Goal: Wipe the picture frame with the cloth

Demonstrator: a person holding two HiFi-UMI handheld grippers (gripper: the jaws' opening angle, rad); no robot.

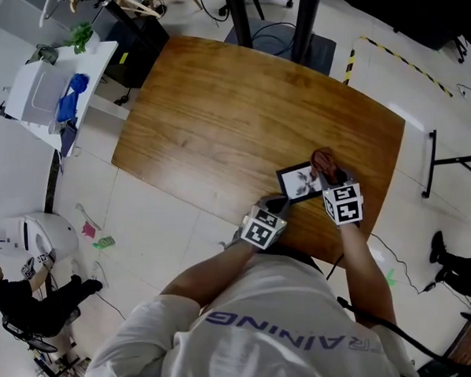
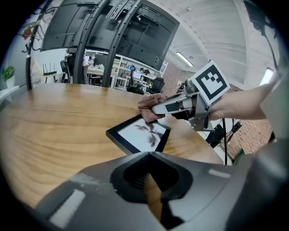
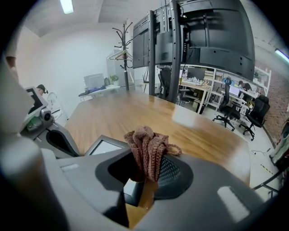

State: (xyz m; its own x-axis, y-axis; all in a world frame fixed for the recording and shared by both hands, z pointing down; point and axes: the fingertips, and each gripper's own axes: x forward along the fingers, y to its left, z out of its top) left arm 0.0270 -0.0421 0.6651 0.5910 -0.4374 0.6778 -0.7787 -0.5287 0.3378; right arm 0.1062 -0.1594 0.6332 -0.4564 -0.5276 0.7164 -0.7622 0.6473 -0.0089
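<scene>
The frame (image 1: 300, 182) lay flat on the wooden table (image 1: 216, 114), right of centre in the head view and close to the table's near edge. Its border was black and its white face showed a dark plant-like print. The right gripper (image 1: 330, 176) came in from below the frame, its marker cube at the lower right of the frame. Its jaws were clamped on a bunched brown knitted cloth (image 3: 146, 151), which stood up out of the jaw gap in the right gripper view. In the left gripper view, the cloth met the frame at its far corner, just above the print; whether it pressed on the glass or only on the border could not be told. The left gripper (image 1: 277, 207) sat at the lower left of the frame with its tip at the frame's near corner. Its jaws were drawn together to a narrow slit. Only table wood showed through that slit, and nothing was gripped. Whether the tip touched the frame's corner could not be told. The rest of the table was bare wood. At the upper left of the head view, a white side table (image 1: 34, 96) carried a blue item (image 1: 73, 94). At the lower left, a seated person (image 1: 29, 301) was on the floor area beside white equipment.
</scene>
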